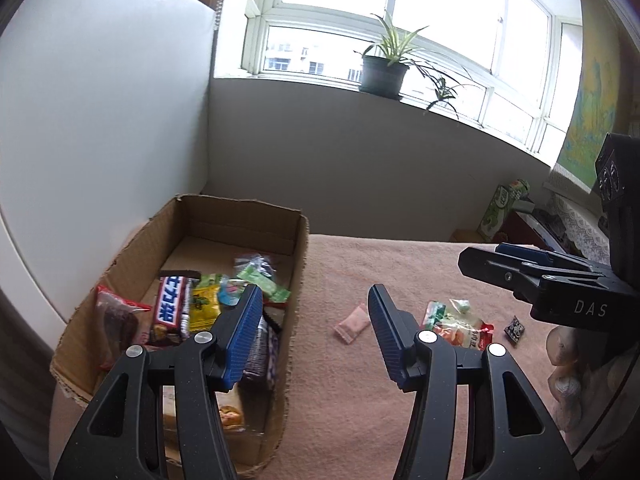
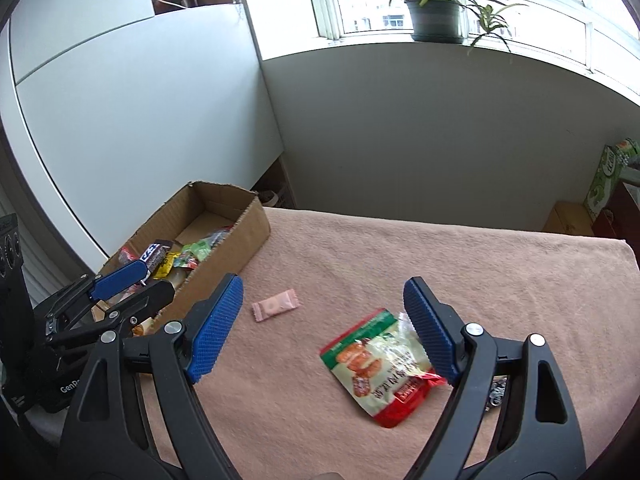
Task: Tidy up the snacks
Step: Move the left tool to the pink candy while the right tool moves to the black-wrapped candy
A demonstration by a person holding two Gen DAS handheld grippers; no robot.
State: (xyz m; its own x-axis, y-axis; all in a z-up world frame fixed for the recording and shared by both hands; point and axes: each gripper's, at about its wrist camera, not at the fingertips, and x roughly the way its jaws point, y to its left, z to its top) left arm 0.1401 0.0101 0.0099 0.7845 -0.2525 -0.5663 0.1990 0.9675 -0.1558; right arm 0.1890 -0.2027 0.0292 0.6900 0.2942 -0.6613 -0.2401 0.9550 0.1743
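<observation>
An open cardboard box (image 1: 298,280) (image 2: 256,228) stands on the left of the pink towel and holds several wrapped snacks, among them a brown bar (image 1: 172,308). My left gripper (image 1: 316,320) (image 2: 154,282) hovers over the box's right wall, open, nothing between its blue pads. On the towel lie a pink candy (image 1: 352,322) (image 2: 276,305), a red-and-white snack pouch (image 1: 460,330) (image 2: 380,368) and a small black packet (image 1: 516,330). My right gripper (image 2: 324,328) (image 1: 480,254) is wide open above the towel, its right finger over the pouch's edge, gripping nothing.
The pink towel (image 2: 440,256) covers the table up to a grey wall. A white cabinet panel (image 2: 140,120) rises behind the box. A potted plant (image 2: 436,20) sits on the windowsill. A green carton (image 1: 500,208) stands at the far right. Small green sweets (image 1: 460,306) lie by the pouch.
</observation>
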